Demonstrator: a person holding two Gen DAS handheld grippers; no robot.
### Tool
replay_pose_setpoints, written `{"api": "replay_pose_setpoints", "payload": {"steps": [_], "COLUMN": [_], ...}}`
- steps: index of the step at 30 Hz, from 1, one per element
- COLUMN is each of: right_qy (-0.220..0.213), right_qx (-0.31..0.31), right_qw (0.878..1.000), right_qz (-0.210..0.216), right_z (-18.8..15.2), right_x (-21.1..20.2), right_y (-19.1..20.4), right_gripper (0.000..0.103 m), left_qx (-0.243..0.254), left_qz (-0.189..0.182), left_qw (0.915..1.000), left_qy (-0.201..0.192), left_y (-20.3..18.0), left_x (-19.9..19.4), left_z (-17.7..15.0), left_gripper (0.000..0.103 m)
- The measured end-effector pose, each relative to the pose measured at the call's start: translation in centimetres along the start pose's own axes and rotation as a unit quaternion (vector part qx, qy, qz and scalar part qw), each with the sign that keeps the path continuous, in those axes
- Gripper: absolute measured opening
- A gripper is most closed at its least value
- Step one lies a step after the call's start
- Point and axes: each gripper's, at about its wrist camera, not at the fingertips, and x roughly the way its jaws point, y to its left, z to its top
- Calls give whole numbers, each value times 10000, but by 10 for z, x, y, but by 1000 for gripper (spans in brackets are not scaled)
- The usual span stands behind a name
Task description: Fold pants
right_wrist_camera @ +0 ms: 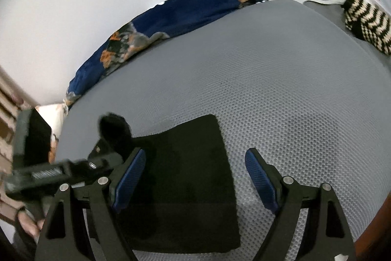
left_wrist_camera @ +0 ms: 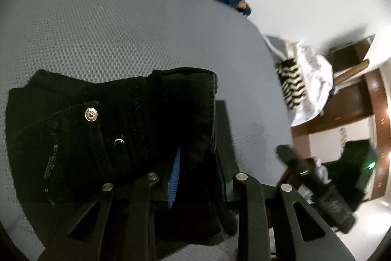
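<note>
- The left gripper [left_wrist_camera: 195,163] sits nearest in its own view, fingers closed on a thick wad of the black pants [left_wrist_camera: 102,129]; the blue pad [left_wrist_camera: 174,175] shows as a sliver between layers of cloth.
- The right gripper [right_wrist_camera: 195,177] hovers with its fingers spread wide, holding nothing, over a flat folded panel of the pants [right_wrist_camera: 185,182].
- The pants lie on the grey mattress [right_wrist_camera: 268,89], already a compact bundle, with the waist button [left_wrist_camera: 91,114] facing up.
- To finish this fold well (my judgement), carry the gripped layers across level, land their edge square on the panel below, and let go only once the cloth rests flat.
- Farther off, a blue blanket [right_wrist_camera: 176,16] lies along the far edge, and a striped cloth [right_wrist_camera: 366,23] sits well apart from the pants.
</note>
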Motion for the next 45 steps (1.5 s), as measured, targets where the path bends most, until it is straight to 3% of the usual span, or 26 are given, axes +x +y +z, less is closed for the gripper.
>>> {"api": "replay_pose_setpoints", "payload": {"steps": [3, 6, 9, 14, 17, 21, 24, 31, 43, 45], "right_qy": [63, 131, 177, 438, 688, 1095, 1315, 1689, 1727, 1823], "right_qx": [38, -3, -30, -86, -159, -103, -425, -613, -594, -616], "right_qw": [10000, 9999, 9998, 9985, 9958, 9881, 9823, 9702, 9536, 9474], "right_qz": [-6, -36, -33, 312, 589, 1072, 1266, 1624, 2395, 2556], "right_z": [-1, -3, -4, -10, -15, -17, -15, -6, 10, 12], "right_x": [6, 12, 16, 27, 37, 51, 61, 92, 131, 136], "right_y": [-4, -4, -5, -2, 3, 6, 12, 13, 15, 21], "right_gripper": [82, 82, 82, 82, 82, 82, 82, 73, 54, 45], "left_qx": [98, 177, 521, 1013, 1052, 901, 660, -183, -557, -570], "left_qz": [7, -241, -225, -11, 413, 1175, 1597, 1790, 1810, 1816], "left_qw": [10000, 9996, 9984, 9942, 9915, 9838, 9777, 9758, 9764, 9763], "left_qy": [-15, 15, -47, -350, -647, -1009, -1196, -1245, -1043, -1027], "left_y": [-3, -11, -21, -27, -16, 10, 37, 92, 107, 107], "left_x": [5, 6, -2, -30, -50, -76, -95, -107, -93, -91], "left_z": [-2, -1, -5, -20, -29, -39, -45, -58, -67, -68], "left_gripper": [35, 47, 56, 62, 62, 62, 62, 62, 62, 62]}}
